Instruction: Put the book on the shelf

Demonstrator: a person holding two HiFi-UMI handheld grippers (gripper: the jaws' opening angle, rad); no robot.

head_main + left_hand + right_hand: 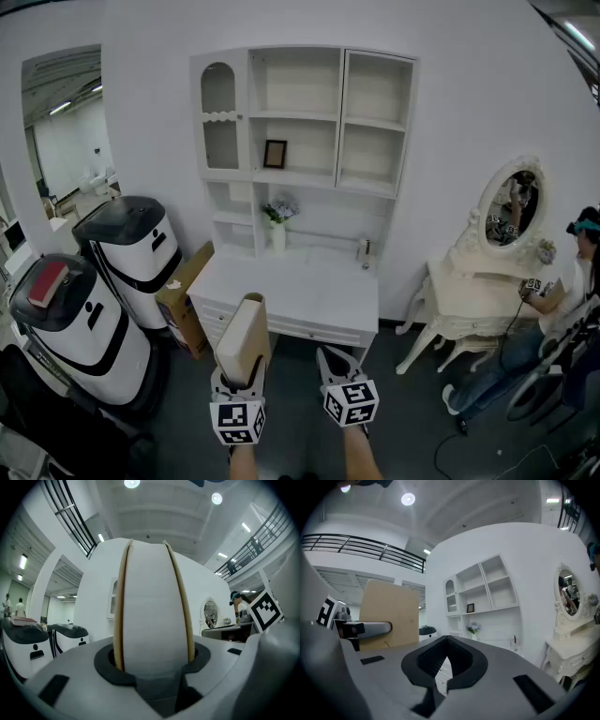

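In the head view, the left gripper (pixel 241 382) sits low in the picture and clamps a book (pixel 243 339) by its lower end. The book stands upright, tan cover outward, in the air in front of the white desk (pixel 309 298) and not yet on the shelf unit (pixel 303 120) that rises from the desk's back edge. Just to its right, the right gripper (pixel 330 361) has its jaws drawn together to a point with nothing between them. On the shelves stand a small picture frame (pixel 275 153) and, lower down, a vase of flowers (pixel 278 221). Two white-and-black machines (pixel 128 247) stand to the left, and a red book (pixel 47 283) lies on the nearer one. A cardboard box (pixel 182 298) leans between the machines and the desk. On the right is a cream dressing table (pixel 469 298) with an oval mirror (pixel 512 210), and a seated person (pixel 568 302) is beside it.

In the left gripper view, the book fills the middle. Its white page edge faces the camera, with a thin tan cover on each side, and the jaws press against both covers.

In the right gripper view, the dark pads meet, leaving only a thin sliver, and they hold nothing. The tan book shows at the left in the other gripper, with the shelf unit ahead.
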